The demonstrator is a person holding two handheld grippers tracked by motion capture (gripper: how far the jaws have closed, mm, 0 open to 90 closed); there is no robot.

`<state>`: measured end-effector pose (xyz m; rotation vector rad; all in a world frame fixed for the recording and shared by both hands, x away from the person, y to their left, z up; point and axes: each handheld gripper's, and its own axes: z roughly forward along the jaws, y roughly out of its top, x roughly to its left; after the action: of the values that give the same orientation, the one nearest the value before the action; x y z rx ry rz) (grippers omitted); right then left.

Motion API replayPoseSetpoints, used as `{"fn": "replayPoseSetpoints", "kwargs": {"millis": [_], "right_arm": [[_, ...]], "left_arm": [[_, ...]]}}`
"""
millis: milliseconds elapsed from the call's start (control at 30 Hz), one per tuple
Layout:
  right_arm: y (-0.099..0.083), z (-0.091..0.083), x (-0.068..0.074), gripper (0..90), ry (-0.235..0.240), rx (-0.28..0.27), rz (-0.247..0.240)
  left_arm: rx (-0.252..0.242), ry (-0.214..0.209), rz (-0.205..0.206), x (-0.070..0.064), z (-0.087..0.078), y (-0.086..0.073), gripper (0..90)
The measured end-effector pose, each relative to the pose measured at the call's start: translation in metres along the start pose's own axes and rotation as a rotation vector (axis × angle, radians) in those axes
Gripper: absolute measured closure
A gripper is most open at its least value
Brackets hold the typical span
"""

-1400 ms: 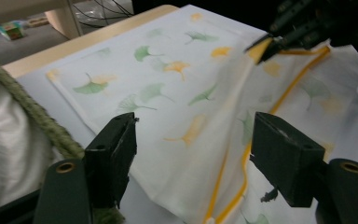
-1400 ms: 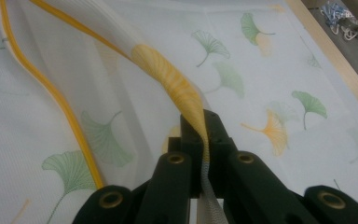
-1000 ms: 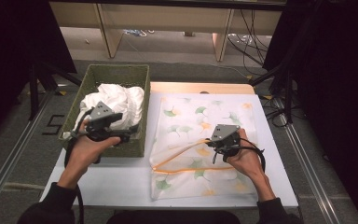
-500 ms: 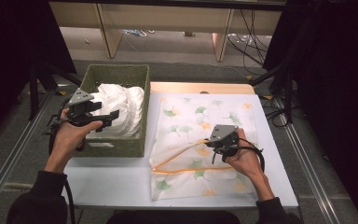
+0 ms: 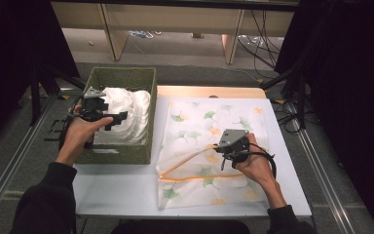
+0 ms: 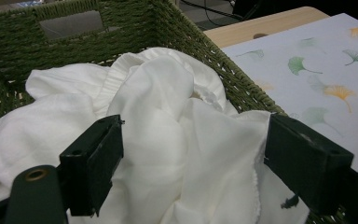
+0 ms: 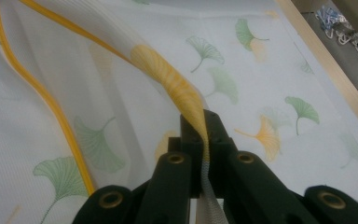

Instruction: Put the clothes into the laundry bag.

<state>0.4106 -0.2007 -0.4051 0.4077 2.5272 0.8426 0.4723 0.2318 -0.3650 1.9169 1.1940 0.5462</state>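
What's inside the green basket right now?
The green woven basket holds crumpled white cloth, heaped almost to the rim. The open left gripper hovers over it. Anything beneath the cloth is covered.

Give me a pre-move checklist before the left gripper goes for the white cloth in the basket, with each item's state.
1. Left gripper open, jaws wide apart: ok.
2. White cloth lies between and ahead of the jaws: ok.
3. Cloth free of the green basket: cannot tell; it is heaped against the wall.
4. Right gripper shut on the bag edge: ok.
5. Bag mouth held raised off the leaf-print bag: ok.
6. Mouth open wide enough for the cloth: cannot tell.
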Motion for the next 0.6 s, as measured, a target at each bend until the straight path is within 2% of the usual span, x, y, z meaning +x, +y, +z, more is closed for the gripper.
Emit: {"fn": "replayPoseSetpoints", "kwargs": {"millis": [67,167,233,267,333,367,400,433,467,600], "right_arm": [[0.001,0.001,0.0,89.8,0.005,0.003,0.003],[0.002,0.001,0.0,89.8,0.006,-0.001,-0.006],[0.003,0.001,0.0,89.8,0.001,-0.001,-0.007],[0.003,0.0,0.0,89.8,0.001,-0.001,0.007],[0.003,0.0,0.0,89.8,0.003,0.002,0.012],[0.003,0.0,-0.001,89.8,-0.002,0.0,0.01],[0.002,0.0,-0.001,89.8,-0.006,0.001,0.011],[0.002,0.0,-0.002,89.8,-0.007,0.017,-0.006],[0.002,0.001,-0.004,89.8,-0.002,0.005,-0.039],[0.003,0.001,0.0,89.8,0.005,0.006,-0.008]], "left_arm": [[0.006,-0.022,-0.032,0.0,0.009,0.001,15.9],[0.02,0.013,-0.025,0.003,0.019,0.002,16.3],[0.024,0.01,-0.047,0.006,0.026,0.002,16.1],[0.029,0.001,-0.063,0.005,0.029,0.001,16.0],[0.076,-0.06,-0.045,0.006,0.033,0.001,15.5],[0.084,-0.07,-0.04,0.004,0.035,0.001,15.6],[0.088,-0.063,-0.024,0.003,0.038,0.001,15.6],[0.103,-0.058,-0.016,0.002,0.04,0.002,15.6],[0.116,-0.053,-0.012,0.002,0.042,0.003,15.5],[0.154,-0.045,-0.025,0.0,0.055,0.004,15.5]]}}
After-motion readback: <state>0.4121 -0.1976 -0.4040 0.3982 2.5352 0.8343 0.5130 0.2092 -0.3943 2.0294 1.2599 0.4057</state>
